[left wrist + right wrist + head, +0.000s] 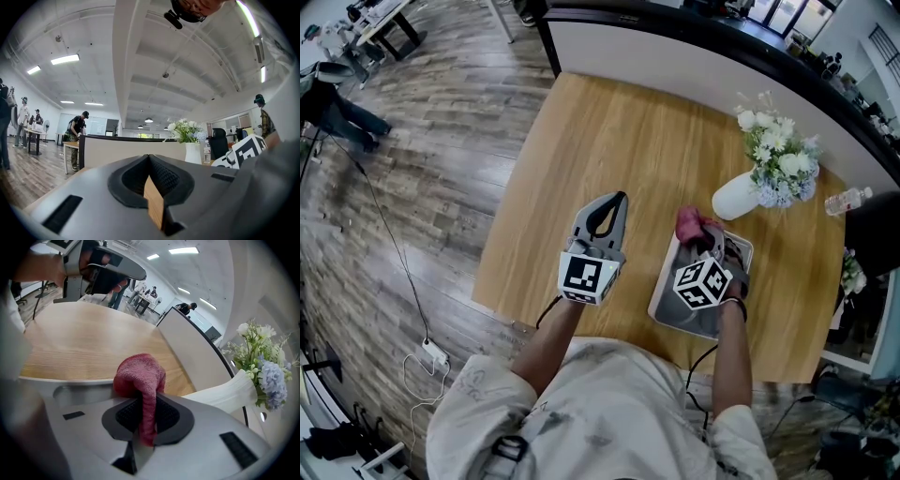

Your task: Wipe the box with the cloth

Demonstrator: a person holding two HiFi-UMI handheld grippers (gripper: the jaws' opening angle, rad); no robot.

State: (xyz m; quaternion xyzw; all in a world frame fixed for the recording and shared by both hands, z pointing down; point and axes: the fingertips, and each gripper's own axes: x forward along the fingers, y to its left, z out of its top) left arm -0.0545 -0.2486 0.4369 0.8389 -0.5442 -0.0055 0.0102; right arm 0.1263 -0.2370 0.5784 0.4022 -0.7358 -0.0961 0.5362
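Looking at a red knitted cloth [140, 376] pinched tight between the jaws of the right gripper [146, 416], with the bunched wad sticking out past the tips and a tail hanging back through them. Sits over the far end of a shallow grey rectangular box [667, 298] on the light wooden table [609, 141]; contact with the box not readable. Judging the cloth soft, light, limp, grippy rather than slick: no damage risk, best held by the bunch as now, for wiping with the wad. Judging the box rigid and light, likely to slide under pressure; worth pinning at the near rim. Closed on nothing: left gripper [617, 199], held over bare table left of the box. Count: one cloth, one box, two grippers, one white ceramic vase [736, 197] of pale flowers [778, 150], one clear plastic bottle [848, 200].
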